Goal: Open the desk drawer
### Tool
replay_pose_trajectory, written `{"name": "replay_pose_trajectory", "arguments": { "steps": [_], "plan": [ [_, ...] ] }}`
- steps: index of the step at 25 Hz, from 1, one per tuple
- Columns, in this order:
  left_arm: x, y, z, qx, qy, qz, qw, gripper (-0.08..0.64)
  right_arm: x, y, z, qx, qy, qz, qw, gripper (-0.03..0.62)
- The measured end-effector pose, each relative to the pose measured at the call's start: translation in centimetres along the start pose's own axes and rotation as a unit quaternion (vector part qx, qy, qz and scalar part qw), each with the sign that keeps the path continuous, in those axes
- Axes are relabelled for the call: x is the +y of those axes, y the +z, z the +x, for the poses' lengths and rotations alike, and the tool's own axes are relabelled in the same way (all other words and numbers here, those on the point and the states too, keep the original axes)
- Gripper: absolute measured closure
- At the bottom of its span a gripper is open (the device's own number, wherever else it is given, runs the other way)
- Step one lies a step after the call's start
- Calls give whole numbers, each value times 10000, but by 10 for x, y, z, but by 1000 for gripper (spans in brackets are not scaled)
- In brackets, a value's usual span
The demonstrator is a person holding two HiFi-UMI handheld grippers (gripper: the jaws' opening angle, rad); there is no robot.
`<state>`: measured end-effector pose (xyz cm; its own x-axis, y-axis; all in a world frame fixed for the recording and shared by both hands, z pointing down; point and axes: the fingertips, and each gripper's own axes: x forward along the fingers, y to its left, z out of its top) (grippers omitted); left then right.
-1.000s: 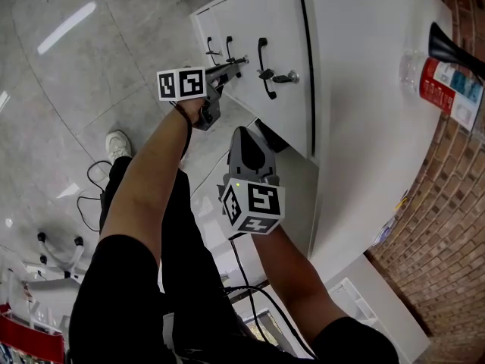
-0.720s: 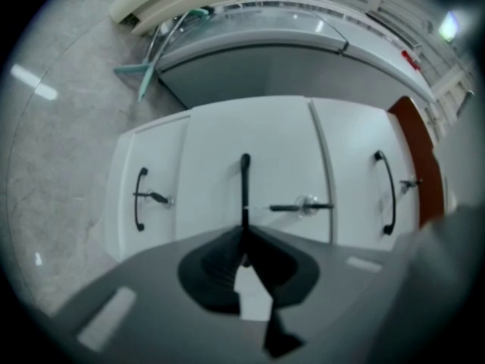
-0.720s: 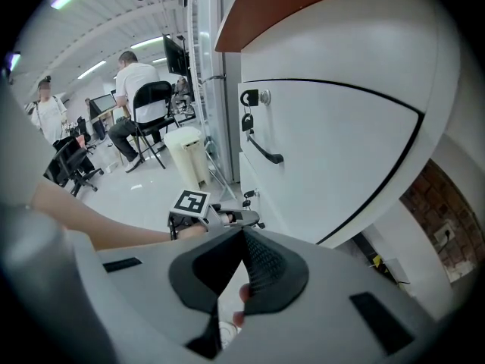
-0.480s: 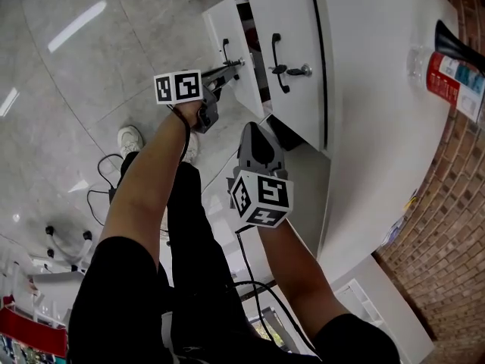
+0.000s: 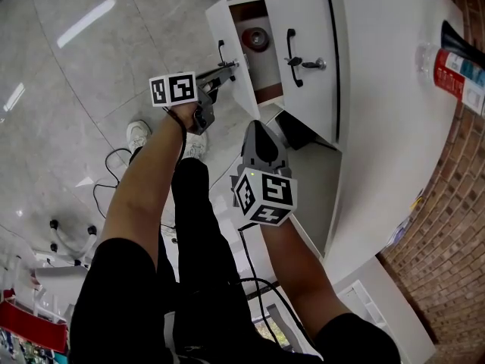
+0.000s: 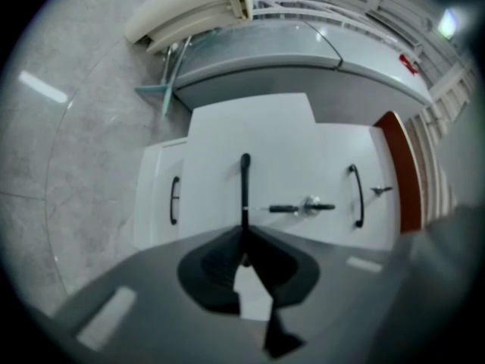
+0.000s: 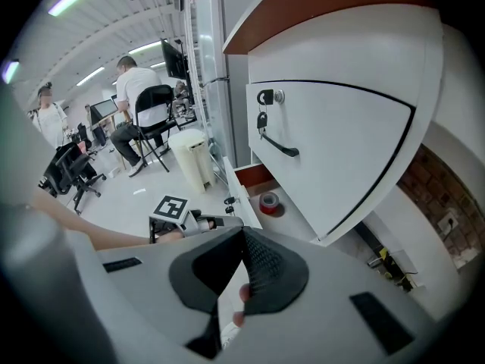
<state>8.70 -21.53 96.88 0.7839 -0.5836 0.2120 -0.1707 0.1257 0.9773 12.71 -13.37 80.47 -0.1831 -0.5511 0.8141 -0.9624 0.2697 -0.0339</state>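
The white desk (image 5: 379,89) has a stack of drawers with black handles. The middle drawer (image 5: 233,59) stands pulled out, and a red tape roll (image 5: 256,38) lies inside it. My left gripper (image 5: 229,67) is shut on that drawer's black handle (image 6: 245,184), which runs straight up from the closed jaws of that left gripper (image 6: 244,237). The upper drawer (image 5: 303,44) is closed, with a key (image 5: 312,64) in its lock. My right gripper (image 5: 258,136) hangs below the desk edge, pointing down, shut and empty. The right gripper view shows the open drawer (image 7: 242,192) and the tape roll (image 7: 269,202).
A bottle with a red label (image 5: 449,78) lies on the desk top beside a brick wall (image 5: 447,233). Cables (image 5: 114,174) trail on the tiled floor near my shoe (image 5: 137,135). People on office chairs (image 7: 140,101) and a white bin (image 7: 189,158) are farther off.
The left gripper has drawn back with the handle and the drawer has slid out, baring its inside and the tape roll. The right gripper has stayed where it was.
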Motion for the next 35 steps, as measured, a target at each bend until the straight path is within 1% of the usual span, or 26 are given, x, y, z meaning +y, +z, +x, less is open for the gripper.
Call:
{"name": "replay_pose_trajectory", "arguments": {
  "steps": [2,3,4,5,6,7,8,9,10,11,12,13,14,16,18,19,20,22,25,27,29,31,32,35],
  "plan": [
    [1,0,-2,42,145,65,9999,540,1,0,-2,-22,-7,21,10000,594],
    [3,1,-5,83,309,210,9993,534,1,0,-2,-38,-7,38,10000,594],
    [4,1,-8,137,518,426,9977,508,2,1,-2,-54,-2,58,10000,594],
    [6,1,-14,192,732,667,9949,442,2,1,-3,-65,7,76,9999,594],
    [7,1,-22,228,932,899,9913,397,3,0,-3,-67,19,93,9999,594],
    [7,1,-32,227,1137,1138,9867,396,5,-1,-5,-62,33,109,9999,594],
    [6,2,-45,188,1375,1430,9799,399,7,-2,-6,-54,51,125,9999,594],
    [4,4,-60,131,1666,1811,9692,454,9,-3,-7,-49,68,141,9999,594],
    [0,6,-76,87,1990,2272,9533,564,12,-4,-9,-52,82,159,9998,594],
    [-6,8,-92,65,2269,2746,9344,563,15,-4,-10,-64,90,178,9998,594],
    [-15,10,-106,48,2450,3144,9171,563,17,-3,-11,-84,94,195,9997,594],
    [-27,11,-118,17,2546,3406,9051,563,20,-1,-13,-108,96,203,9997,594],
    [-38,12,-130,-36,2608,3533,8984,563,22,1,-14,-138,100,191,9997,594],
    [-62,16,-154,-195,2763,3604,8907,563,27,6,-19,-205,106,109,9997,594],
    [-88,22,-177,-380,2943,3731,8791,563,30,12,-29,-279,105,55,9995,594],
    [-101,25,-188,-467,3003,3801,8736,563,33,17,-35,-328,113,60,9994,594],
    [-116,30,-197,-548,3035,3852,8698,563,35,23,-42,-388,126,74,9991,594],
    [-148,40,-211,-666,3059,3943,8640,563,41,40,-56,-538,144,100,9984,594],
    [-205,49,-228,-712,3105,4152,8521,563,52,73,-88,-775,182,150,9967,594],
    [-252,50,-237,-738,3048,4276,8478,563,60,100,-118,-981,226,141,9948,594],
    [-301,50,-243,-791,2930,4415,8444,563,67,126,-149,-1200,282,136,9923,594],
    [-347,50,-247,-847,2810,4578,8392,563,75,149,-178,-1402,362,199,9893,594],
    [-370,53,-247,-882,2752,4683,8350,563,78,162,-190,-1523,397,232,9873,594],
    [-438,61,-246,-987,2576,5071,8165,563,86,203,-223,-1944,483,240,9794,594]
  ]
}}
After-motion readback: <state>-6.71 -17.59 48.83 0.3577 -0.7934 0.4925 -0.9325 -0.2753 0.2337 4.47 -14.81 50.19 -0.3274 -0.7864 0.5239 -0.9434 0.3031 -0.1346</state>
